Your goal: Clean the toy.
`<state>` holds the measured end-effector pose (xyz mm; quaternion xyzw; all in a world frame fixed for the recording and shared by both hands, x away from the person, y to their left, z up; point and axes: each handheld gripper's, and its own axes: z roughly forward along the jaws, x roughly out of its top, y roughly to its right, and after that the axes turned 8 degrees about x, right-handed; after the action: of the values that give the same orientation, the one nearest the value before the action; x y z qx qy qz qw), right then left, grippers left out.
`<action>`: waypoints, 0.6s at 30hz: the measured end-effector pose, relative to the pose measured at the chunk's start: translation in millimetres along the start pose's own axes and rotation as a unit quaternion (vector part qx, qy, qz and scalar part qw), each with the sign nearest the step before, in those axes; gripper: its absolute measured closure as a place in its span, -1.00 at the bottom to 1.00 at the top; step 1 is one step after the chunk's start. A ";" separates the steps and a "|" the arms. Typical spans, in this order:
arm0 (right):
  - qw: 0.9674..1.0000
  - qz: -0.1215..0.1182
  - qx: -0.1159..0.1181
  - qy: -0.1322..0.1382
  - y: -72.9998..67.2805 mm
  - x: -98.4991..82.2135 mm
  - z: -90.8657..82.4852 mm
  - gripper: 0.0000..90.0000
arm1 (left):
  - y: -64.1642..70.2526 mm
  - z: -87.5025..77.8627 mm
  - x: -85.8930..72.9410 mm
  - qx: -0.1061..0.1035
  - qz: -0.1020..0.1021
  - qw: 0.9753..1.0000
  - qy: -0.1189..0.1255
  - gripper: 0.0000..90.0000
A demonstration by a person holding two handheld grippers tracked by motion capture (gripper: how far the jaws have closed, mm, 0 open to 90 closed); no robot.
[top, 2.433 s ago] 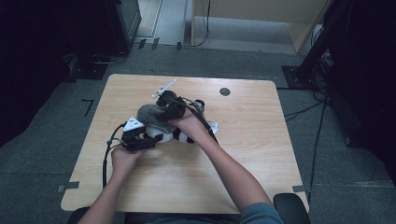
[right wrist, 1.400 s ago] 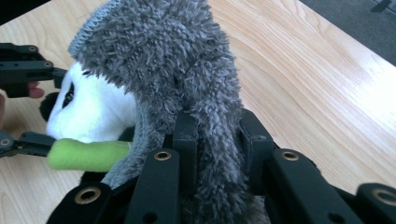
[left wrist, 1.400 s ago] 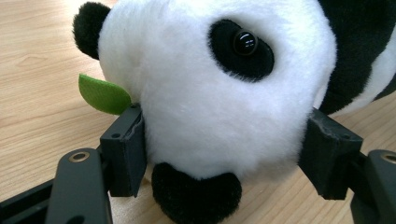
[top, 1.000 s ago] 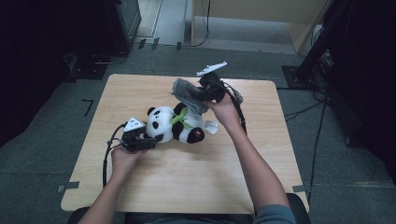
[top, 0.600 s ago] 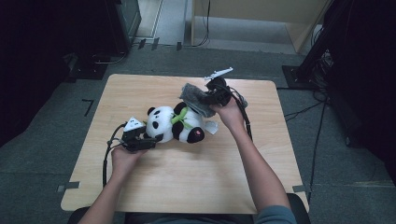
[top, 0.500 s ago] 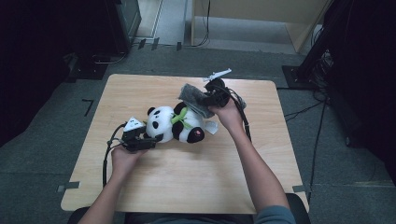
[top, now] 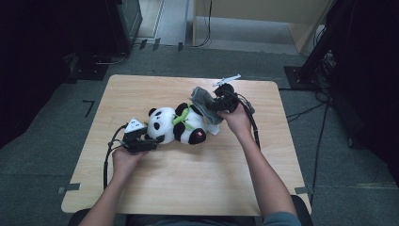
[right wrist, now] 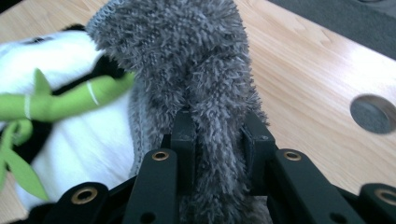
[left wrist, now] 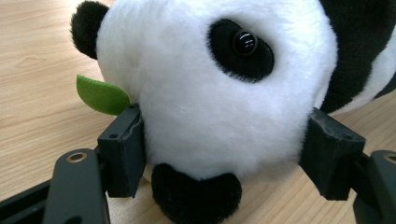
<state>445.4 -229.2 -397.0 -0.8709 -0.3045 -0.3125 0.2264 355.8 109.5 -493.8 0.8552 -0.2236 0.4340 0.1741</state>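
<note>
No text, label, brand, number or sign can be read in any of the views: not on the panda plush toy (top: 176, 125), the grey fuzzy cloth (right wrist: 201, 70) or the wooden worktop (top: 188, 179).

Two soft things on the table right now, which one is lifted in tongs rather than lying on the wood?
The fuzzy grey cloth, pinched in the right tongs beside the panda's body. The plush panda lies on the table, its head between the left tongs.

One plush panda (top: 176, 126), one grey cloth (top: 203, 100), two grippers, one table (top: 188, 188).
</note>
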 end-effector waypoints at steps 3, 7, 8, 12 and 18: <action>1.000 0.004 -0.005 -0.001 4.7 -7.2 -0.8 0.61 | 0.2 0.0 0.0 0.001 0.001 1.000 0.000 -0.44; 1.000 0.018 -0.010 -0.013 11.3 -15.9 -0.7 0.60 | 0.0 0.0 0.0 0.000 0.001 1.000 0.000 -0.44; 0.999 0.024 -0.011 -0.018 13.2 -17.0 -0.9 0.60 | -0.1 -0.1 0.0 0.000 0.001 1.000 -0.001 -0.44; 0.999 0.031 -0.012 -0.010 18.2 -18.1 -6.4 0.59 | -0.3 -0.2 -0.2 -0.001 0.001 1.000 -0.001 -0.44; 0.999 0.028 -0.006 0.043 11.6 -7.7 -26.6 0.60 | -0.4 -0.2 -0.4 -0.001 0.003 1.000 -0.001 -0.44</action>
<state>437.6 -256.0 -386.0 -0.8660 -0.2683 -0.3452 0.2427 355.7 110.0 -494.1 0.8547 -0.2264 0.4336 0.1738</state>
